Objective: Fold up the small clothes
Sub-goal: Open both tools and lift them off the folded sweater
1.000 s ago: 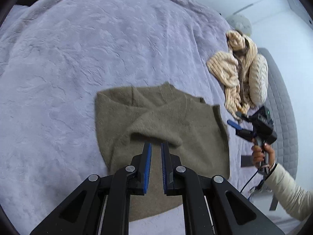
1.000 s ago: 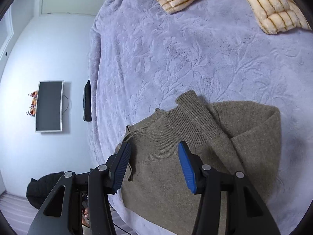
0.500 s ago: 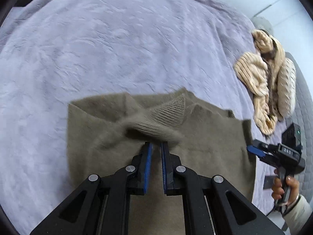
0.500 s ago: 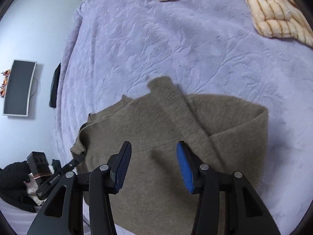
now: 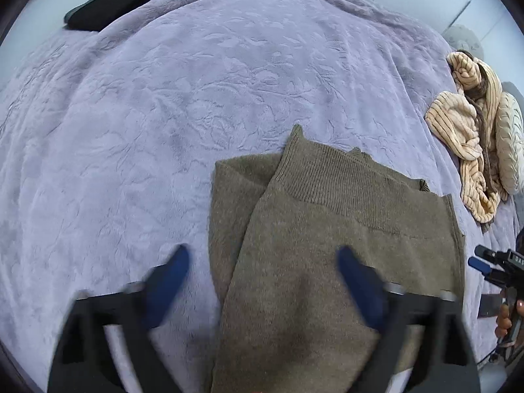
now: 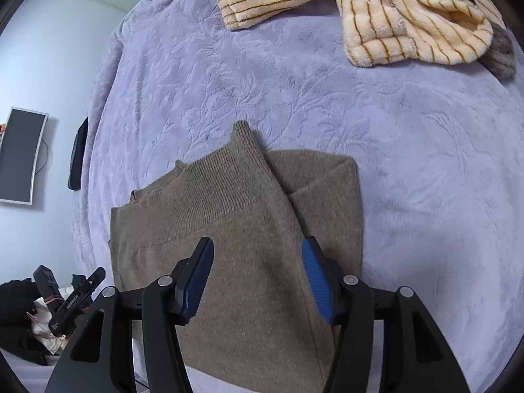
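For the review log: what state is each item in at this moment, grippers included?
Olive sweater: folded, flat on the bed, ribbed hem on top, not gripped.
Left gripper: jaws have just been opening, now wide, nothing pinched.
Right gripper: open above the sweater, jaws just opening further.
Striped fleece garment: crumpled, unfolded.
Purple blanket: spread over the bed.
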The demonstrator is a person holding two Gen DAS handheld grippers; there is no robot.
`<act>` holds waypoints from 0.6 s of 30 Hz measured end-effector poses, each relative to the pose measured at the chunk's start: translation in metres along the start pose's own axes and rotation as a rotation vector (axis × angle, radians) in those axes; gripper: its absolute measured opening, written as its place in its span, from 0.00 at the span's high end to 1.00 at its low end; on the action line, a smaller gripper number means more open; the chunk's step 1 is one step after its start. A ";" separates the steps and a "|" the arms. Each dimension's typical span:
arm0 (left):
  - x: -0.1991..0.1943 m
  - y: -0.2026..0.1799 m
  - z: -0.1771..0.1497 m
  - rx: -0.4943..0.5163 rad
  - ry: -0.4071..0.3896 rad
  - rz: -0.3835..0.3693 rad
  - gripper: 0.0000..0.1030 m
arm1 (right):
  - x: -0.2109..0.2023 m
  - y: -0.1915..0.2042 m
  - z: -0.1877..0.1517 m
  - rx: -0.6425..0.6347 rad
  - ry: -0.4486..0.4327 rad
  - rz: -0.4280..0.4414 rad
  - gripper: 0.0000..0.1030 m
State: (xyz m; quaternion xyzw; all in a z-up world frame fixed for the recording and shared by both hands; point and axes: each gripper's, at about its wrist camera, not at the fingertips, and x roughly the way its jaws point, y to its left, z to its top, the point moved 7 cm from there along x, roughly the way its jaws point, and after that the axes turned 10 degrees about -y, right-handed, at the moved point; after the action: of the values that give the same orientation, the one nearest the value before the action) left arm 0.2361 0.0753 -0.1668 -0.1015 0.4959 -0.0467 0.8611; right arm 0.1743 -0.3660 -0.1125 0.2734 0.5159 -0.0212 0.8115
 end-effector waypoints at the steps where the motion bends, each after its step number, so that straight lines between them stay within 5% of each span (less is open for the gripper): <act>1: -0.004 0.000 -0.006 -0.006 -0.002 -0.005 0.00 | -0.002 -0.001 -0.007 0.001 0.008 -0.001 0.41; 7: -0.019 -0.004 -0.034 -0.043 0.056 -0.013 0.00 | -0.016 -0.008 -0.051 -0.014 0.037 -0.027 0.32; 18: -0.045 -0.007 -0.082 0.063 0.118 0.071 0.00 | -0.035 -0.020 -0.126 -0.025 0.099 -0.087 0.31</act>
State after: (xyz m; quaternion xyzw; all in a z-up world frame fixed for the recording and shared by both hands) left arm 0.1433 0.0660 -0.1674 -0.0537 0.5476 -0.0375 0.8342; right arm 0.0472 -0.3328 -0.1310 0.2412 0.5670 -0.0365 0.7868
